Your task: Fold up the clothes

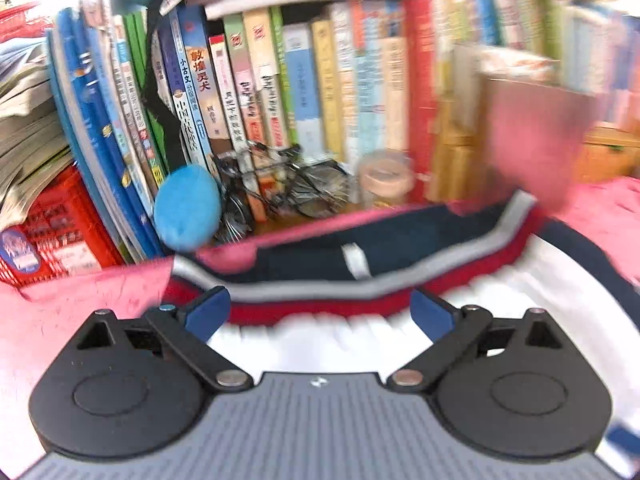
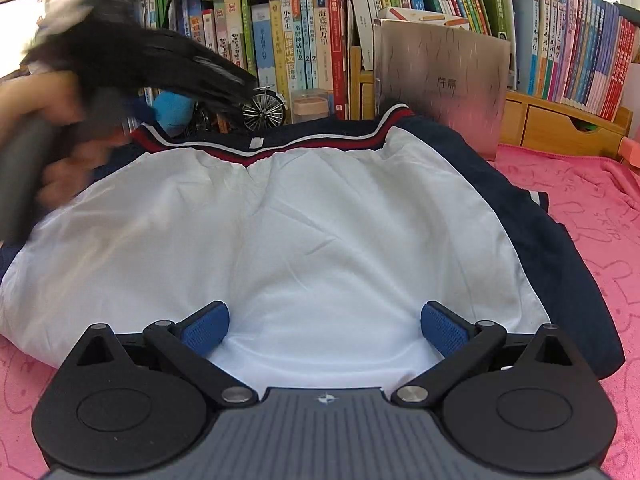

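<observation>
book spine (image 1: pixel 203 76) reading 敦煌灵犬, neighbouring spine (image 1: pixel 185 80) 小古文, red book spine (image 2: pixel 322 32) 海底两万里, grey board (image 2: pixel 444 80) 丹扇

Books (image 2: pixel 304 40) and toy bicycle (image 2: pixel 262 106) crowd the jacket's (image 2: pixel 280 220) far edge.

A garment (image 2: pixel 280 240), apparently a jacket, lies spread flat on a pink cloth, filling the middle of the right wrist frame. Its broad white panel faces up, lightly creased, with a navy sleeve or side running down the right of the frame. At upper centre sits the collar (image 2: pixel 276 146), banded in dark red, white and navy, with a small white label inside. In the blurred left wrist view the same collar (image 1: pixel 360 280) crosses mid-frame
</observation>
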Available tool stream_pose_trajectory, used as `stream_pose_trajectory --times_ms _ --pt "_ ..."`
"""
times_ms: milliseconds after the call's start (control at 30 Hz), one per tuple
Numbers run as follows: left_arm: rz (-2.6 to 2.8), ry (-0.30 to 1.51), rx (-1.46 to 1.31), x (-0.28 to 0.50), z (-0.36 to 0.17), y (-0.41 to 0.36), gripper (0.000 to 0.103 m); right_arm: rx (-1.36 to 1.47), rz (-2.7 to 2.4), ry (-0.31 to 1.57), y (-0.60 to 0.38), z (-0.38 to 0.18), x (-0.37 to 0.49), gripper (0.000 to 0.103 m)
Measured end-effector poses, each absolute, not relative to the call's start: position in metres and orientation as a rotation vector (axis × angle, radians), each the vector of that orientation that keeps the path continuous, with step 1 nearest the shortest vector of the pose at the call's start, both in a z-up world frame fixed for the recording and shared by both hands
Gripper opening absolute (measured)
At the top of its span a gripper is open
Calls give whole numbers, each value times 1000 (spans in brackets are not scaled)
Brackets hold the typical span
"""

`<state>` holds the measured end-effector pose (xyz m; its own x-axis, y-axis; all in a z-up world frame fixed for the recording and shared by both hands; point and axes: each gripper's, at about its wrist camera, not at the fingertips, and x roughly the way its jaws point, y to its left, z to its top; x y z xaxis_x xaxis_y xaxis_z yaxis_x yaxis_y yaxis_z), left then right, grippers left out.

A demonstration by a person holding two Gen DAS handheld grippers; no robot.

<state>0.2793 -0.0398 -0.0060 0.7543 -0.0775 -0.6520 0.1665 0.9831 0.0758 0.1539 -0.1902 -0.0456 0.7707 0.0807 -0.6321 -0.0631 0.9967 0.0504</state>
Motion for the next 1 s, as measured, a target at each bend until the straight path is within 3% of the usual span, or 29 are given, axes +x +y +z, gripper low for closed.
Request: stream_pose_trajectory --times_ms 233,367,700,1000 --pt "-246 809 101 210 -36 -40 99 26 81 684 -192 -47 154 103" --pt "-180 792 213 236 -53 -54 103 28 84 681 -193 -48 153 103" --pt "-57 780 128 344 -62 -57 103 37 89 678 -194 -50 151 103" --pt "50 736 99 376 -61 -51 103 37 91 679 -193 -49 152 103"
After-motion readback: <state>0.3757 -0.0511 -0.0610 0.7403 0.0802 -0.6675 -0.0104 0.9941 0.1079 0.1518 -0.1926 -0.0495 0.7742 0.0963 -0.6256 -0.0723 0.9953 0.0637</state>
